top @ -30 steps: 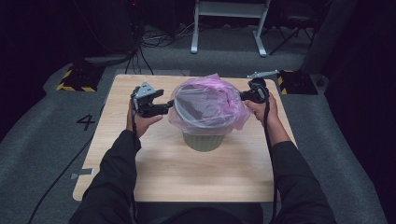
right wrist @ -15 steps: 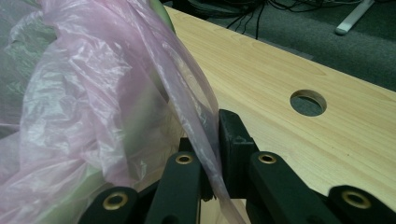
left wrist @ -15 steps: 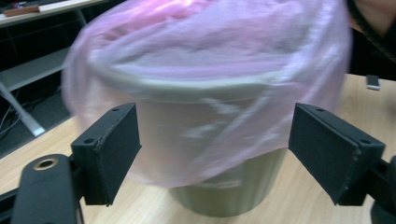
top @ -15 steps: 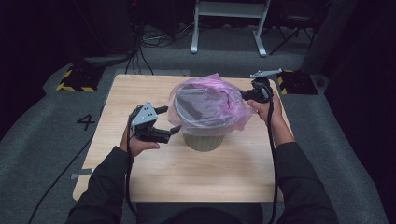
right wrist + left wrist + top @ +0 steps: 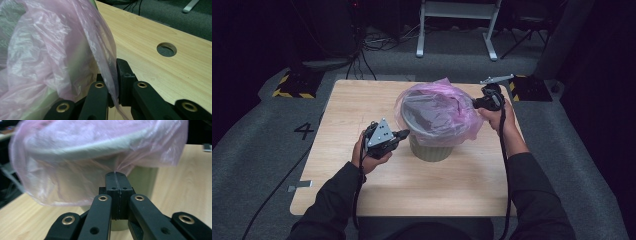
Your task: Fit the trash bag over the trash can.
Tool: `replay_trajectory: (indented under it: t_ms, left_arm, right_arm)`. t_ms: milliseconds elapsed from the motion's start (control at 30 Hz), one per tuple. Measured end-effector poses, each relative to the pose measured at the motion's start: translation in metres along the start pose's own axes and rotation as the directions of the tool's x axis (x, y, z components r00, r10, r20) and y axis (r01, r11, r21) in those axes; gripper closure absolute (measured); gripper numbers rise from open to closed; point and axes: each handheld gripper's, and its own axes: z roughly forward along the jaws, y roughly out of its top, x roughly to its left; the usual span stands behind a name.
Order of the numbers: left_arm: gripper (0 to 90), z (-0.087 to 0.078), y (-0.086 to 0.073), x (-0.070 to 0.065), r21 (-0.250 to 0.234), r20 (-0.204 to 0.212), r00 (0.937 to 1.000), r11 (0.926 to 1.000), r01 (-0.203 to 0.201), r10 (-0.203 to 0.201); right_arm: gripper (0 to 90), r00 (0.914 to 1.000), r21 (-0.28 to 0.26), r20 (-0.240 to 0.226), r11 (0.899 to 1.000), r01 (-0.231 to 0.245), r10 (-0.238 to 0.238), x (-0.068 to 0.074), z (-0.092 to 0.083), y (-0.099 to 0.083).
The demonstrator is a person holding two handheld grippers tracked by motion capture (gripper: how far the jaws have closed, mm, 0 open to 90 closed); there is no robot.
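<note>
- Left gripper (image 5: 399,135), nearest the person: its jaws have just been closing and now stand pressed together, pinching a fold of the thin translucent pink plastic bag (image 5: 439,107) below the rim on the near-left side.
- Pale green round plastic bin (image 5: 430,149), upright near the middle of the light wooden surface (image 5: 342,110); the bag lines it, its skirt draped over the rim.
- Right gripper (image 5: 476,104), at the bin's far-right side: jaws pinching the hanging bag edge.
- Handling, as judged: the film is light, limp, slippery and easily torn; best taken at the loose skirt, on opposite sides, and pulled evenly. The bin looks stiff, but light enough to shift.
</note>
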Motion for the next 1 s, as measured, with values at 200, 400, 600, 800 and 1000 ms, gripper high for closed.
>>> replay_trajectory:
  t_ms: [200, 400, 600, 800, 1000]
  left_arm:
    - [90.0, 0.004, -0.008, -0.003, 0.043, 0.027, 0.9988, 0.9982, -0.043, 0.042]
    - [90.0, 0.011, -0.019, -0.011, 0.171, 0.033, 0.9852, 0.9702, -0.171, 0.168]
    - [90.0, 0.008, -0.035, 0.009, 0.227, -0.002, 0.9907, 0.9648, -0.132, 0.136]
    - [90.0, 0.012, -0.054, 0.024, 0.312, 0.007, 0.9935, 0.9438, -0.11, 0.114]
    - [78.3, -0.001, -0.054, 0.038, 0.206, 0.006, 0.9999, 0.9785, 0.006, -0.008]
  right_arm:
    - [86.9, 0.9998, 0.003, -0.017, 1.0, -0.014, 0.014, -0.002, -0.001, -0.002]
    - [86.8, 0.9995, 0.019, -0.023, 1.0, -0.02, 0.02, -0.005, -0.003, -0.005]
    - [86.5, 0.9992, 0.013, -0.026, 0.999, -0.032, 0.032, -0.01, -0.008, -0.006]
    - [87.0, 0.999, 0.006, -0.015, 0.999, -0.041, 0.041, -0.013, -0.005, -0.009]
    - [86.8, 0.9984, -0.023, -0.03, 0.999, -0.049, 0.049, -0.015, -0.003, -0.013]
